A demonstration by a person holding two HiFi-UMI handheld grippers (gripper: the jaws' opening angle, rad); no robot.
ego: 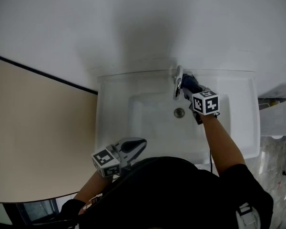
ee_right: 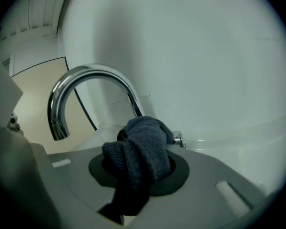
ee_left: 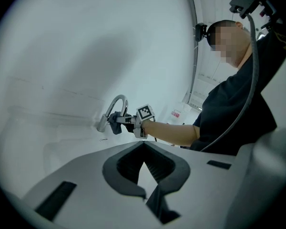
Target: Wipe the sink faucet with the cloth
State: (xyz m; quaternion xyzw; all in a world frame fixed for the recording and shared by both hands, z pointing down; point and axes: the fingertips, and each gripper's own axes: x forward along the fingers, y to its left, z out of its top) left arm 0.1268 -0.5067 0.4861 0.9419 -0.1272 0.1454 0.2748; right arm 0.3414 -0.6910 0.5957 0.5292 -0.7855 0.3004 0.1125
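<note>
A curved chrome faucet (ego: 178, 81) (ee_left: 113, 109) (ee_right: 81, 92) rises at the back of a white sink (ego: 229, 128). My right gripper (ego: 189, 90) (ee_right: 136, 178) is shut on a bunched dark blue-grey cloth (ego: 190, 83) (ee_right: 142, 149) (ee_left: 115, 123), and the cloth sits against the base of the faucet on its right side. My left gripper (ego: 138, 146) (ee_left: 145, 182) hangs at the sink's near left rim, far from the faucet. Its jaws meet at the tips and hold nothing.
The drain (ego: 179, 112) lies in the basin just in front of the faucet. A white wall (ego: 133, 23) stands behind the sink and a beige surface (ego: 38, 137) to its left. Shelving and clutter (ego: 279, 128) sit at the right.
</note>
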